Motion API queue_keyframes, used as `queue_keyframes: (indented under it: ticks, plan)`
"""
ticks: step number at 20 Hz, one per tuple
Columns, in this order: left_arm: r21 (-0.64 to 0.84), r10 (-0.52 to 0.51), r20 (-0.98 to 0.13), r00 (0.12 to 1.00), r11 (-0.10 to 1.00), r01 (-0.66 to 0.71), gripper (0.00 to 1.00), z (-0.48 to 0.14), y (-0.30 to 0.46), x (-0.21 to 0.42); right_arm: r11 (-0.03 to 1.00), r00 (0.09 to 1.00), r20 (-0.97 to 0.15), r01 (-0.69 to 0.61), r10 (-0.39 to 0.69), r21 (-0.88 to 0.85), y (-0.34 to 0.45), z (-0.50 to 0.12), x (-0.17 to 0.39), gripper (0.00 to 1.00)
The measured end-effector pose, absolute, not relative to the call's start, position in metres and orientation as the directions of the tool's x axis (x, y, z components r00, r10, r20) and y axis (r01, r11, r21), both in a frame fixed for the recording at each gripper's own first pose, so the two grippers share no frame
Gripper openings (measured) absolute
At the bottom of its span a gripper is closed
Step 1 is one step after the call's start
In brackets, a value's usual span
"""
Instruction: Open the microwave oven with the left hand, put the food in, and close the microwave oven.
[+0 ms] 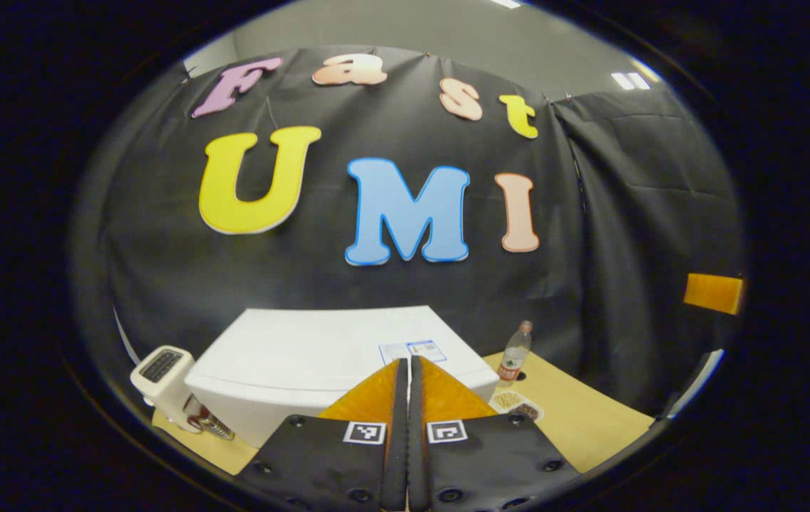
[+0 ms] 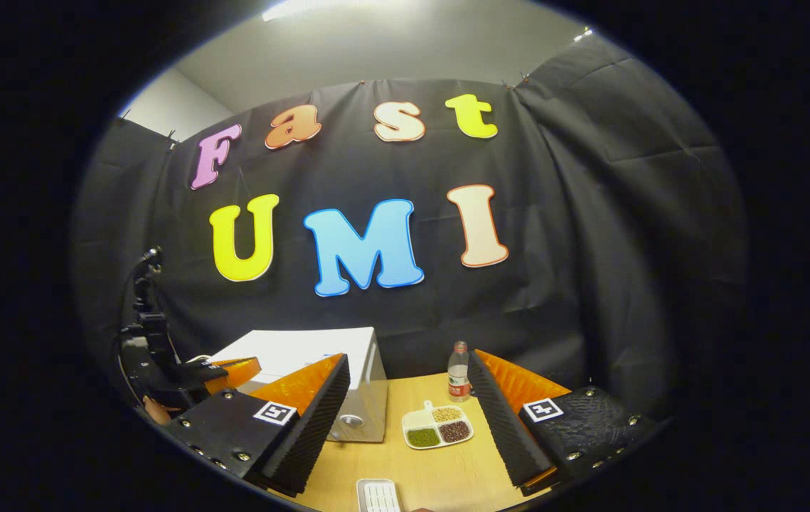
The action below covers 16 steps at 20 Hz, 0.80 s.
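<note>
The white microwave stands on the wooden table, its door closed; in the right gripper view the microwave shows a front with a knob. The food is a white three-part plate of green, tan and dark beans, lying to the right of the oven; in the left gripper view the plate peeks out past the fingers. My left gripper is shut with nothing in it and hovers above the oven's top. From the right gripper view the left gripper appears over the oven's left side. My right gripper is open, high above the plate.
A clear bottle with a red label stands behind the plate; the same bottle is right of the oven. A white appliance sits left of the microwave. A small white ribbed object lies at the table's front edge.
</note>
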<state>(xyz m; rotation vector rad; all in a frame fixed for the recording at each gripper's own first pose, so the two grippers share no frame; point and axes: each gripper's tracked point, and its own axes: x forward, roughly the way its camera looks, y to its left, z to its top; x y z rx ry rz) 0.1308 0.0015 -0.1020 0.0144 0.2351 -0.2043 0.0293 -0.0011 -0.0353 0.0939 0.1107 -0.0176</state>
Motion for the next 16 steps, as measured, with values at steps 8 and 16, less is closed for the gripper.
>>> queue_keyframes:
  ticks: [8,16]
  plan:
    - [0.065,-0.031,0.047,0.998,0.997,0.028,0.96,0.081,0.070,0.041,0.995,0.999,0.009,-0.045,0.045,0.089,0.058,0.047,0.033,1.00]
    - [0.052,0.002,0.061,0.998,0.999,-0.005,0.98,0.096,0.120,0.009,0.997,0.998,0.032,-0.055,0.053,0.059,0.094,0.057,0.020,1.00]
